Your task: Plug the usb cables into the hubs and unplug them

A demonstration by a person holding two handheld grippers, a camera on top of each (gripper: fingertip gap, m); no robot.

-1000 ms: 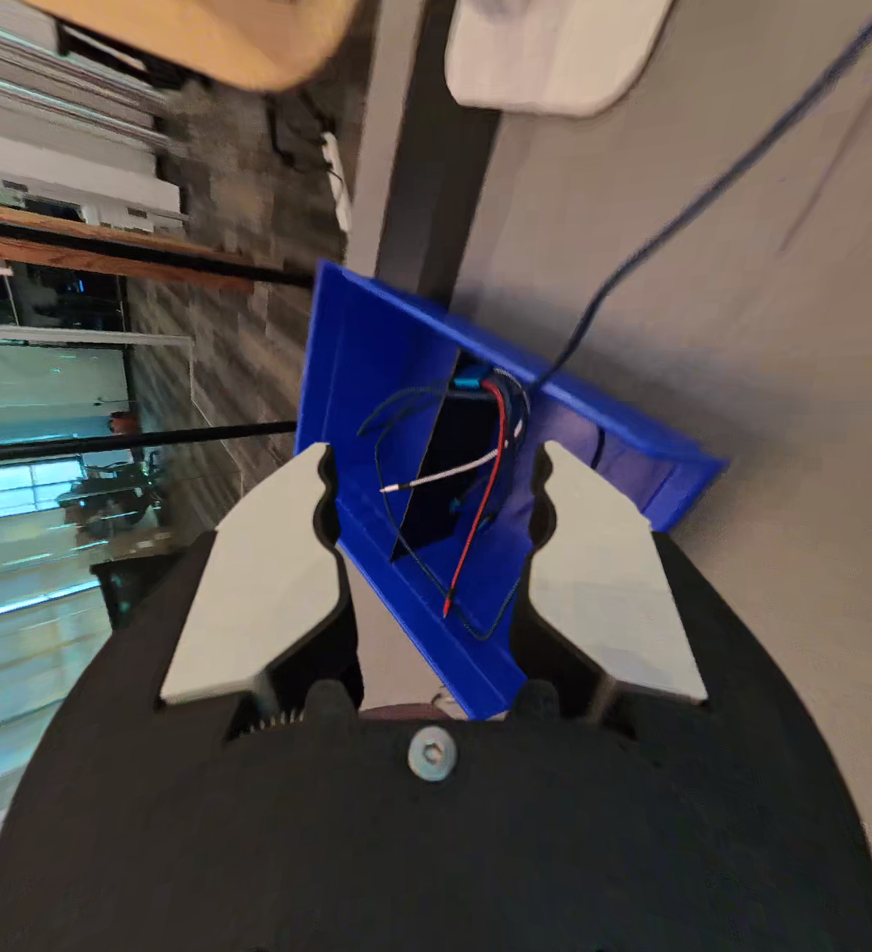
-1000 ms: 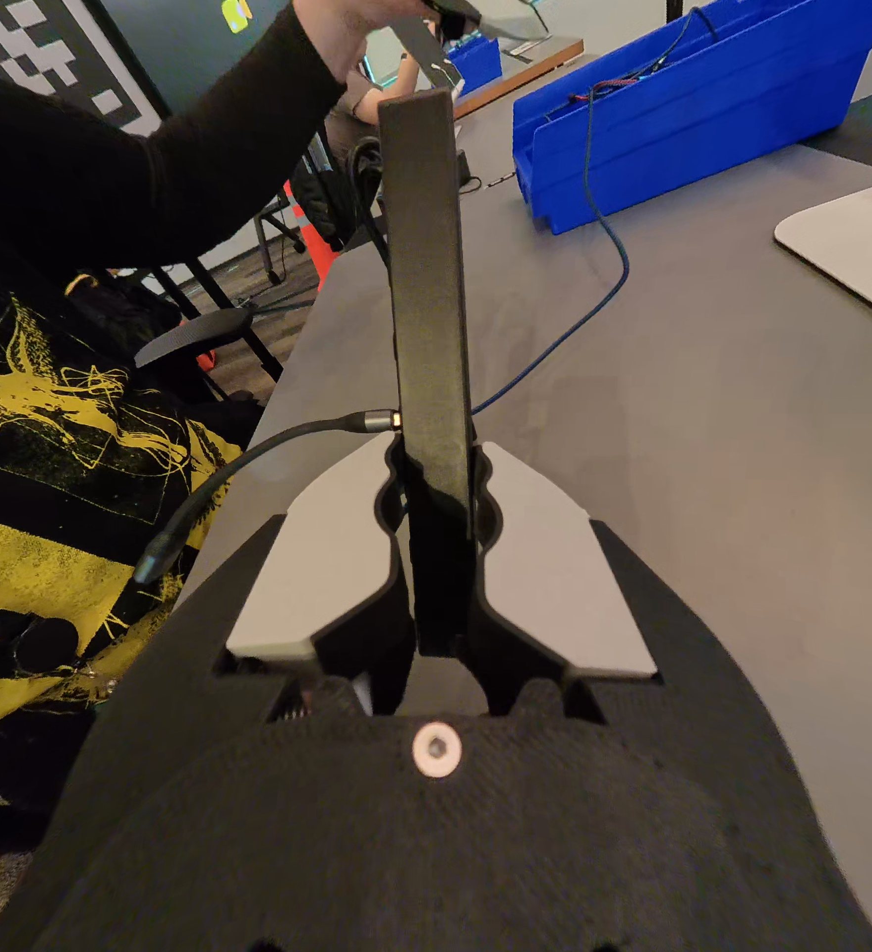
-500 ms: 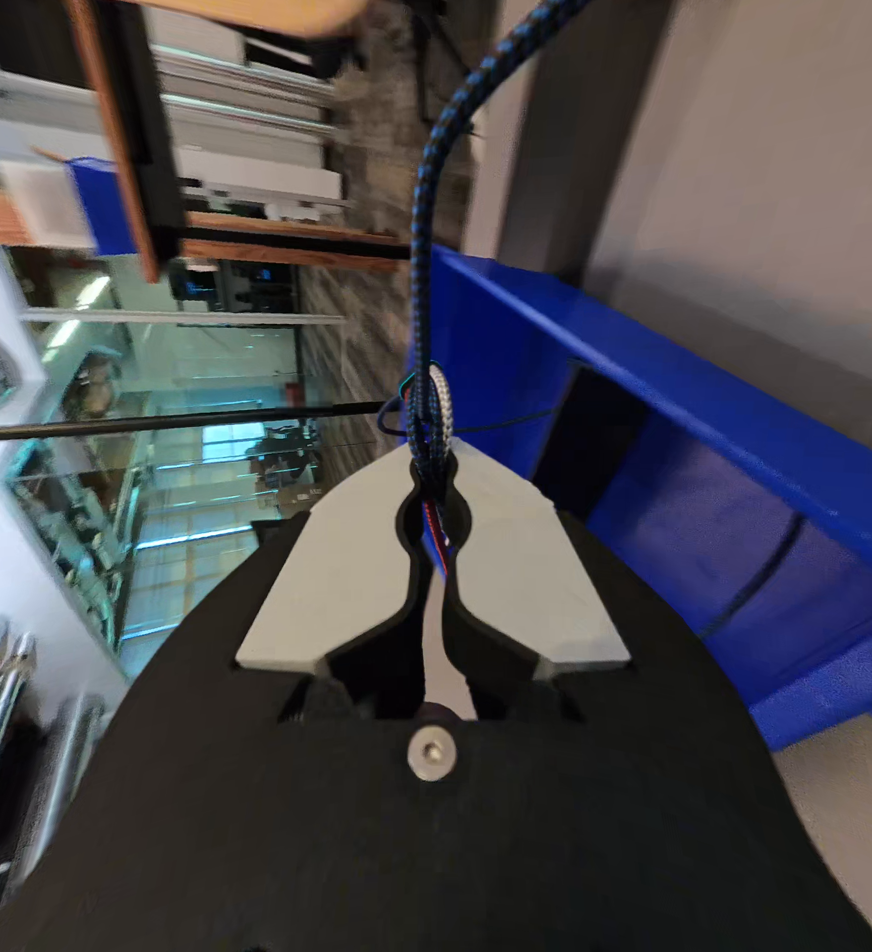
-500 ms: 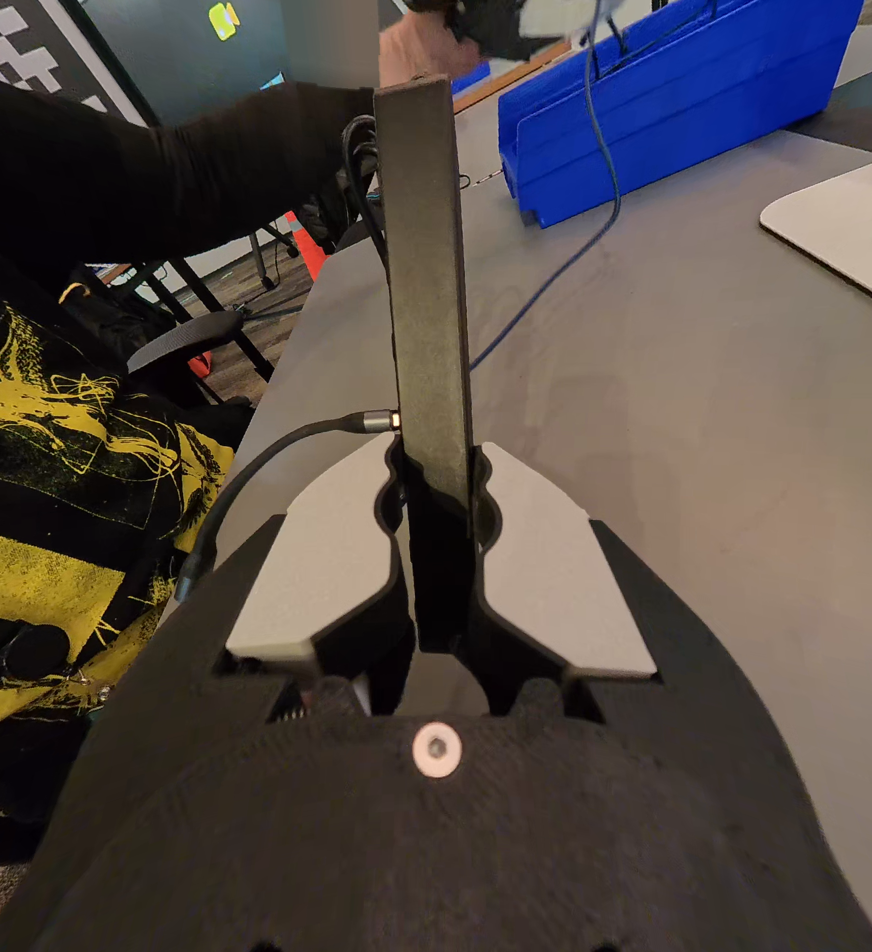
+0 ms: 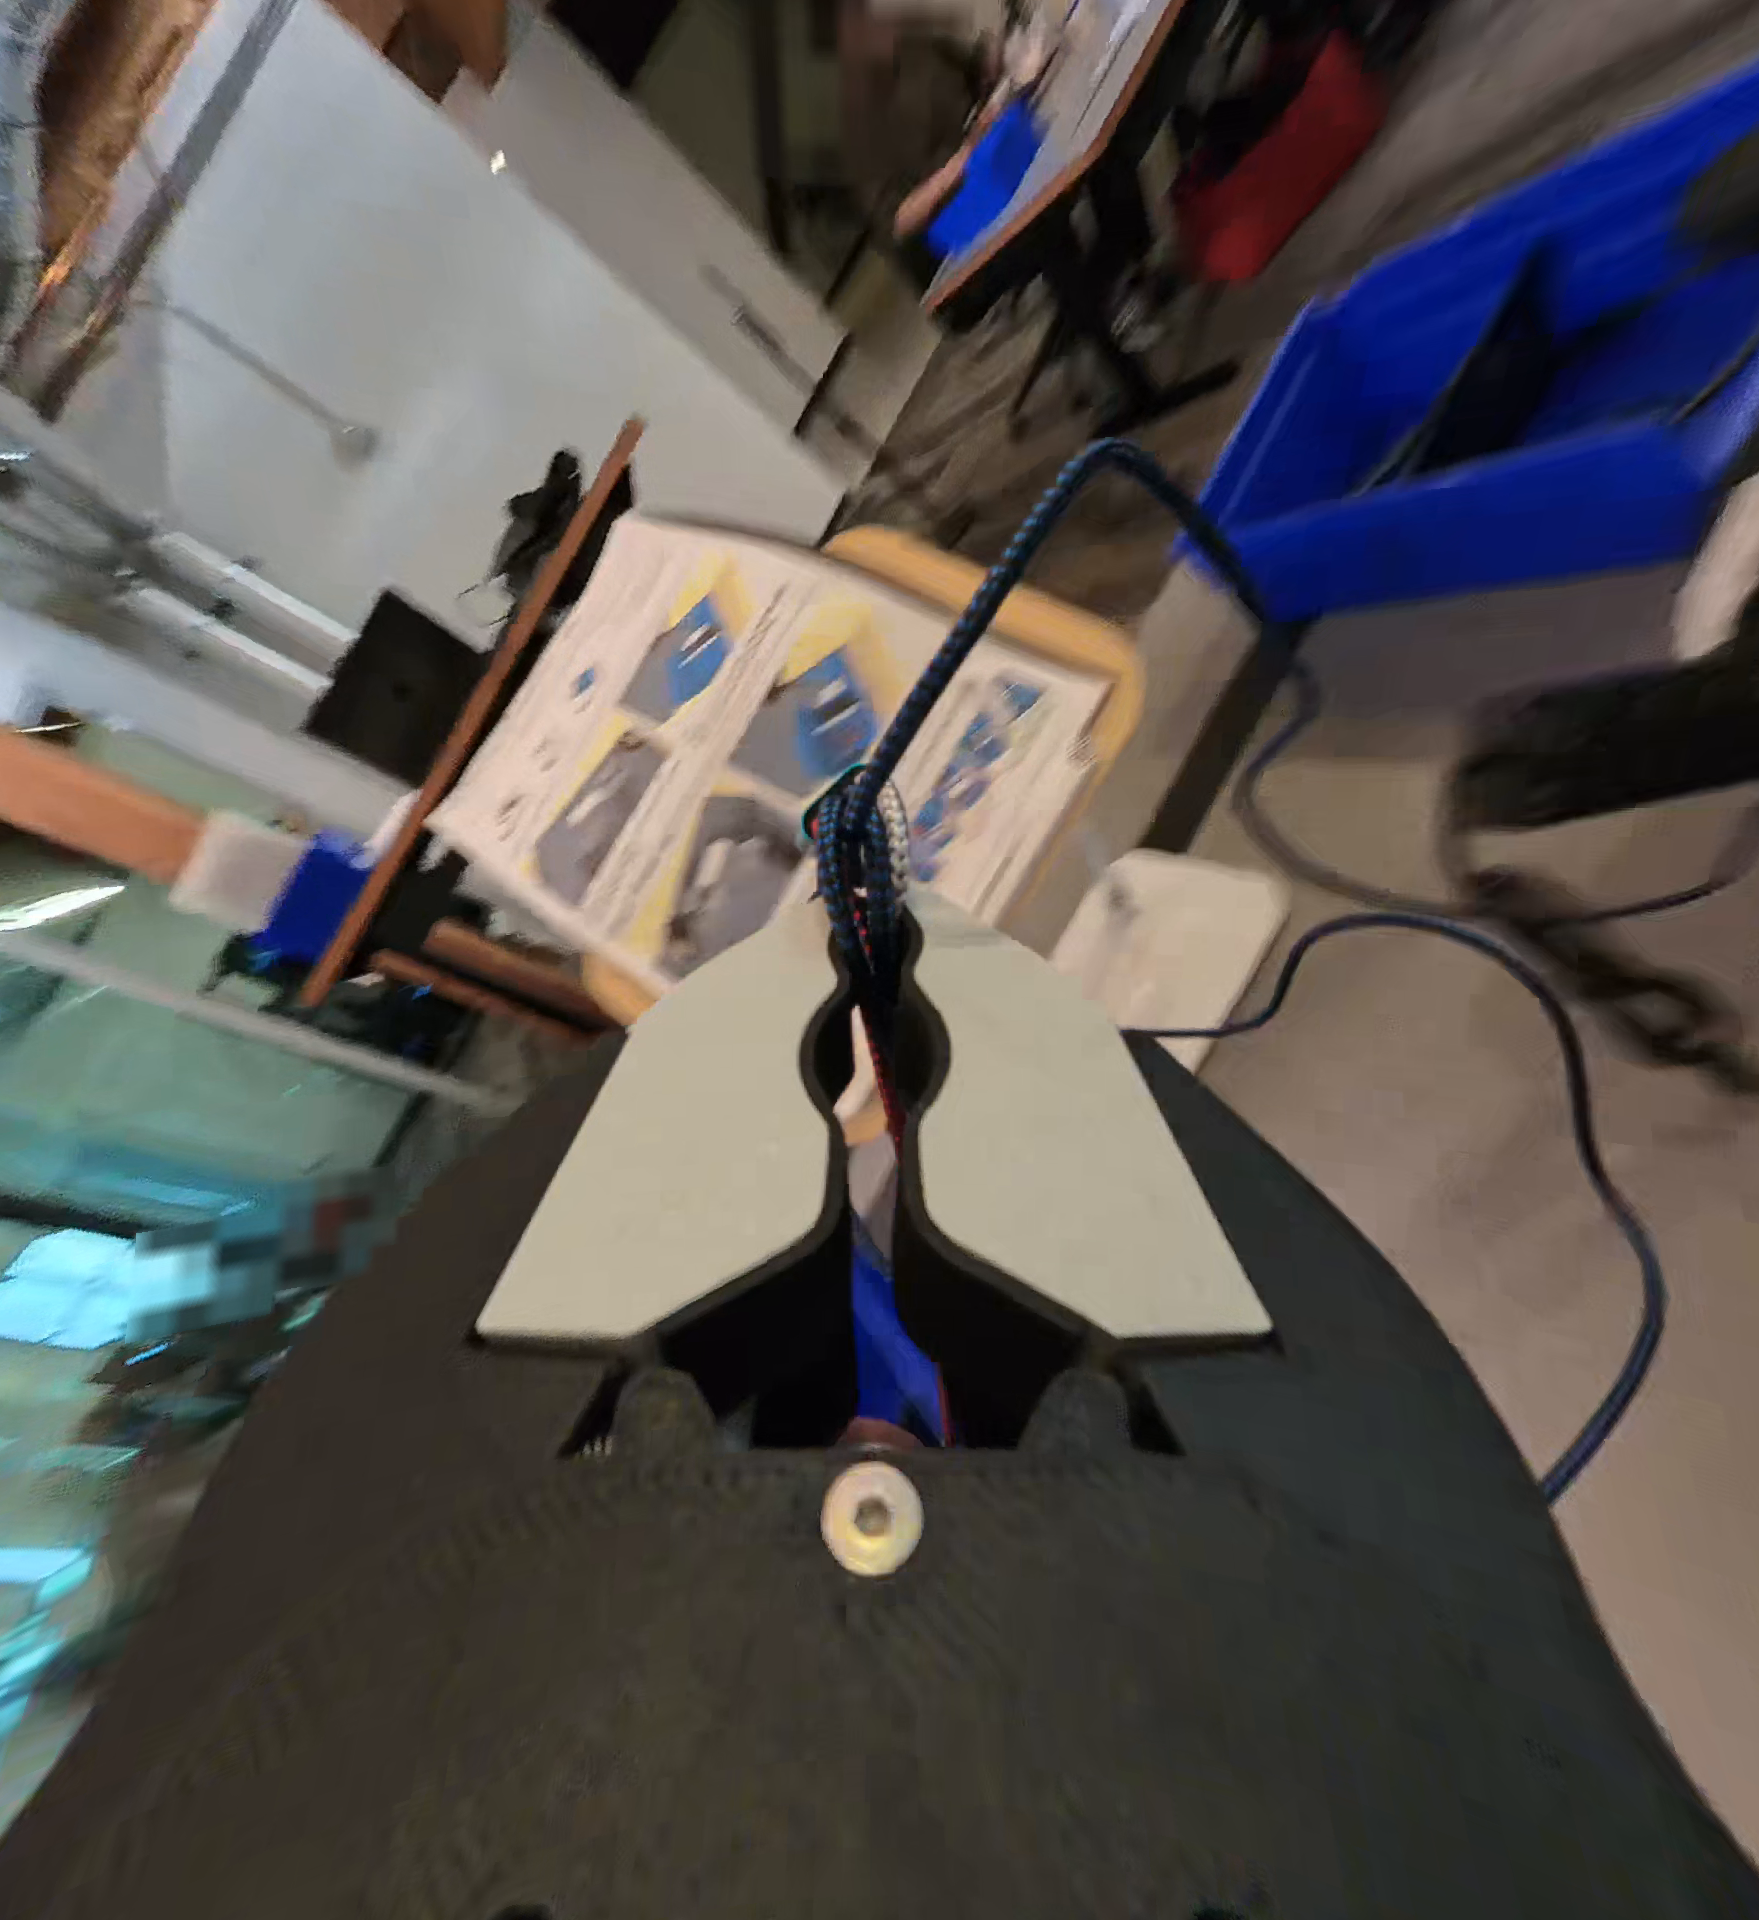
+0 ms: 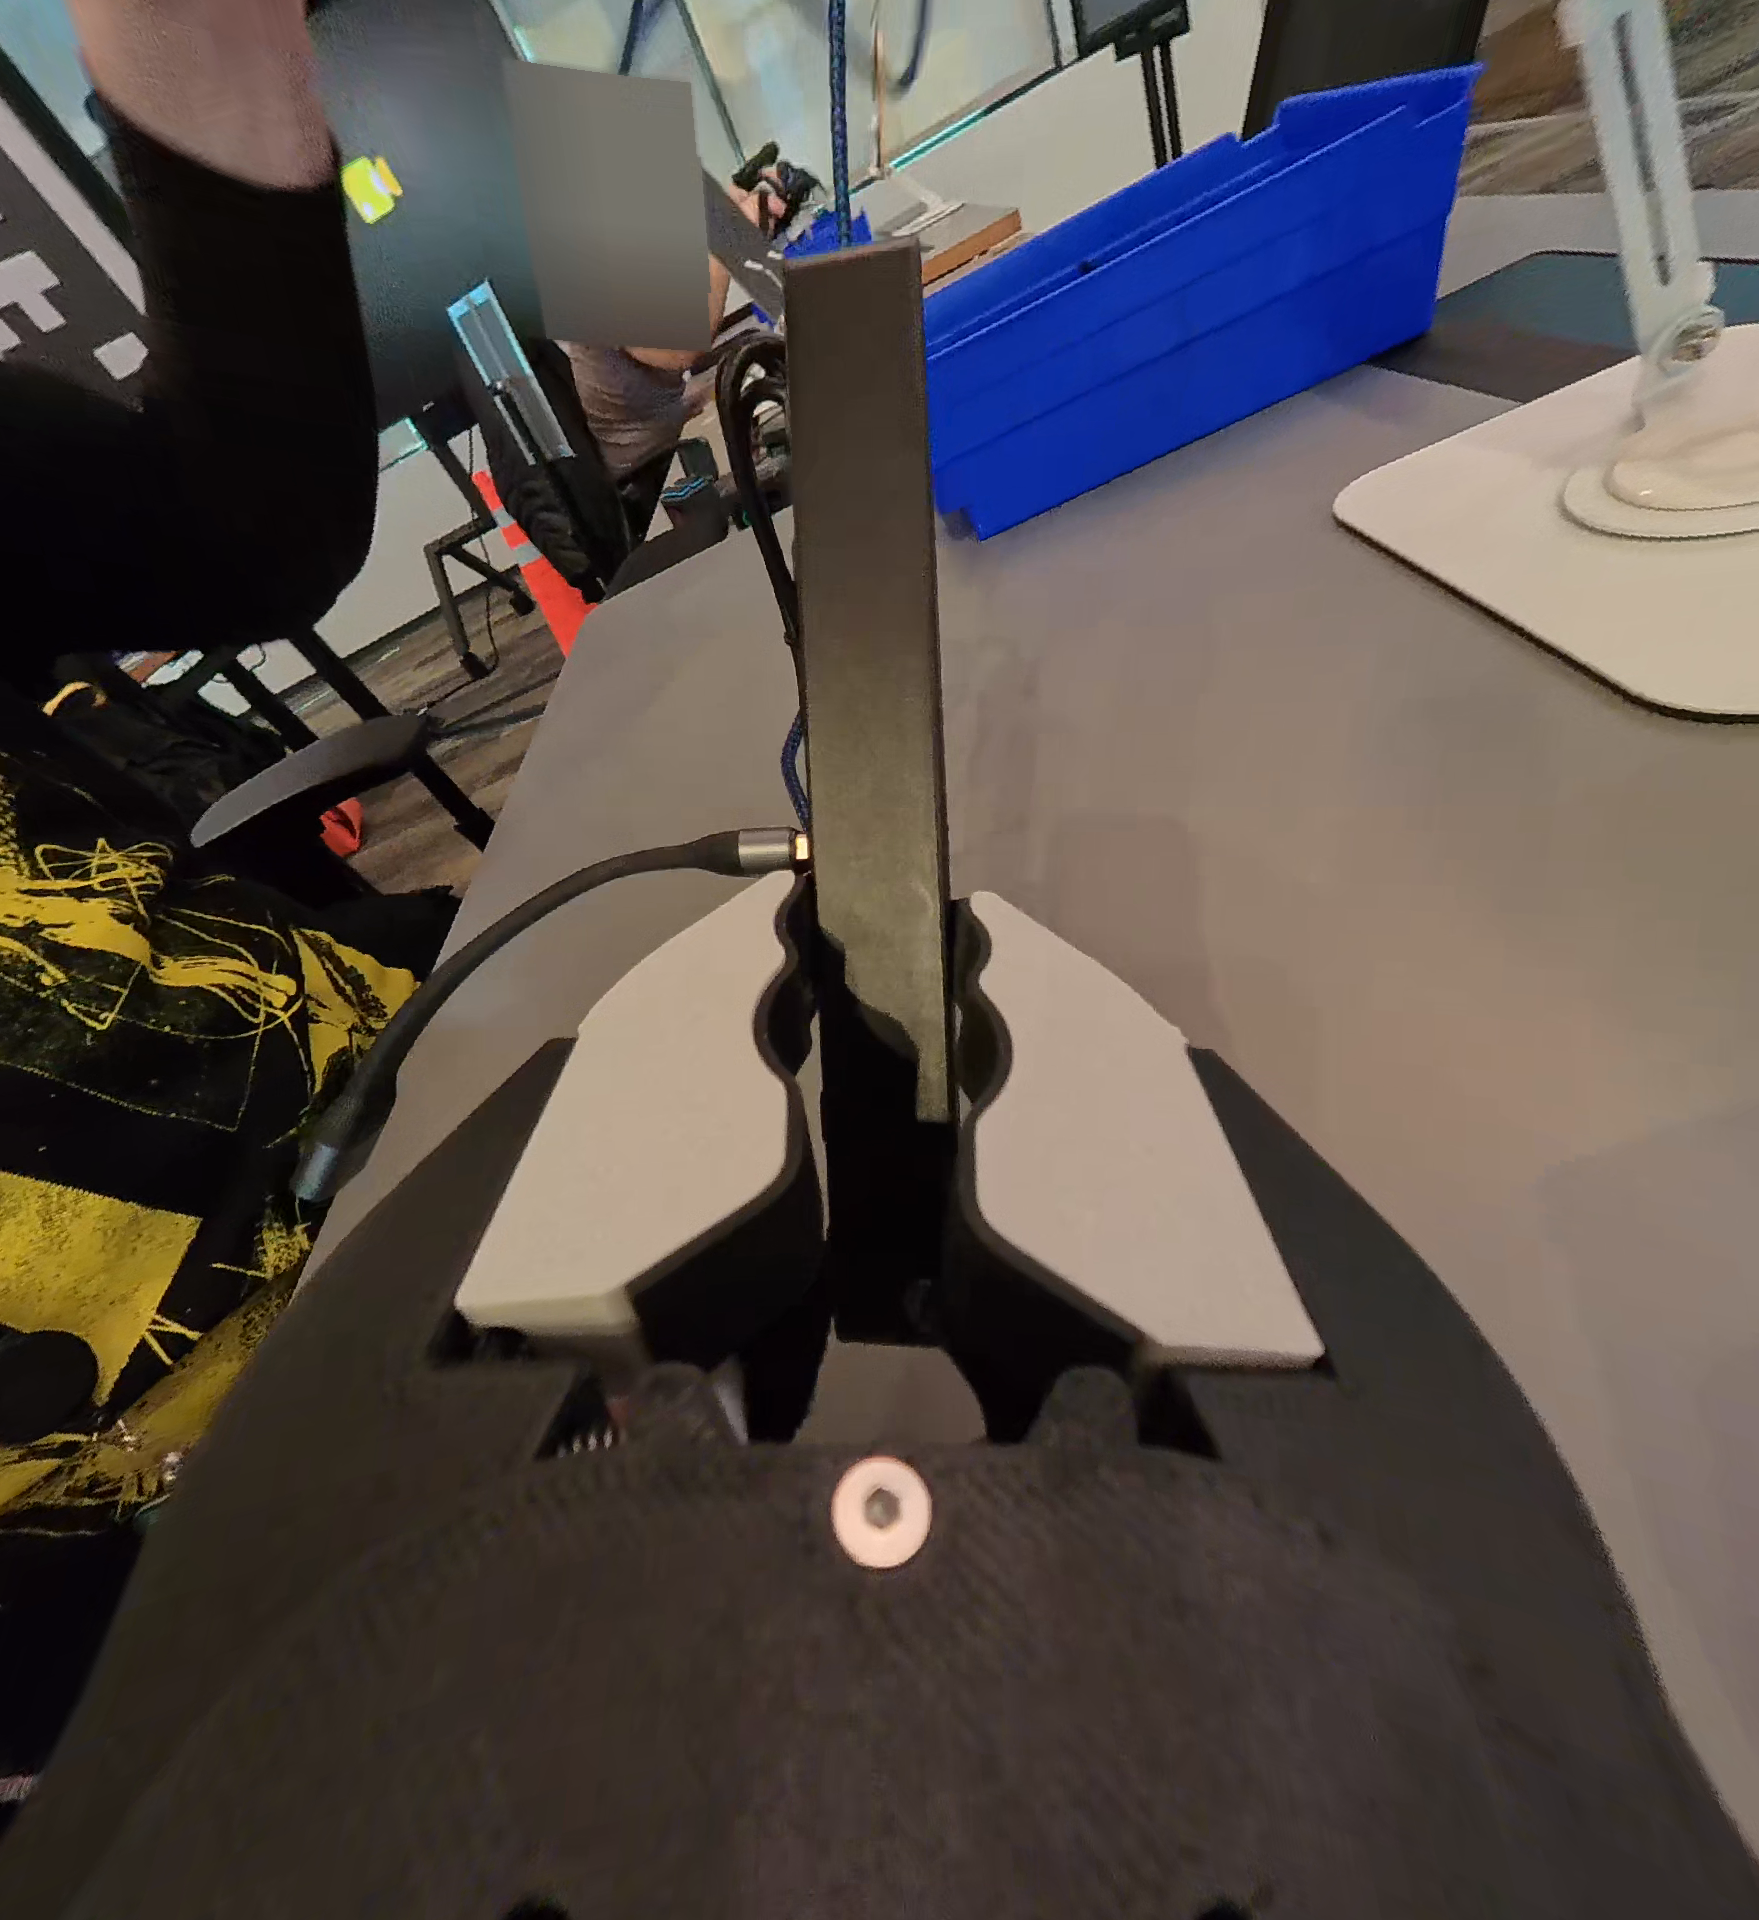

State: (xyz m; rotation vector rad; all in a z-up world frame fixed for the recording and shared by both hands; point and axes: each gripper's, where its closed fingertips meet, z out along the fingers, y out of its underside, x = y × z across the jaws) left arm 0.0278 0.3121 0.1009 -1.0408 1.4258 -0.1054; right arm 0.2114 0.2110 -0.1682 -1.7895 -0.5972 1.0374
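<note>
The left gripper (image 5: 870,914) was clenched on a bunch of braided blue-and-black usb cable (image 5: 942,665), with a red strand and a white-flecked loop pinched in the same bite. From the tips the cord rose, arched over and trailed down toward the blue bin (image 5: 1477,520) near the table's (image 6: 1270,935) far edge. This view was smeared, so it was hard to say whether a plug sat in the bite; probably only cord did.

The right gripper (image 6: 880,925) held a long, flat, matte-black hub (image 6: 864,520) upright by its lower end, both pads pressed on its faces. A smooth black lead (image 6: 501,935) with a grey metal plug (image 6: 766,847) sat in the hub's left edge, just above the fingertips. A length of blue braid showed just behind that same edge.

The risks, as I judge them: gripping several strands at once could let the bundle slip or twist, leaving the connector dangling and hard to line up with a port. Pulling on woven cord could also tug the plastic bin. The hub, held only at its base, could lever sideways under insertion force, and the seated plug lay near the left pad (image 6: 677,1039).
</note>
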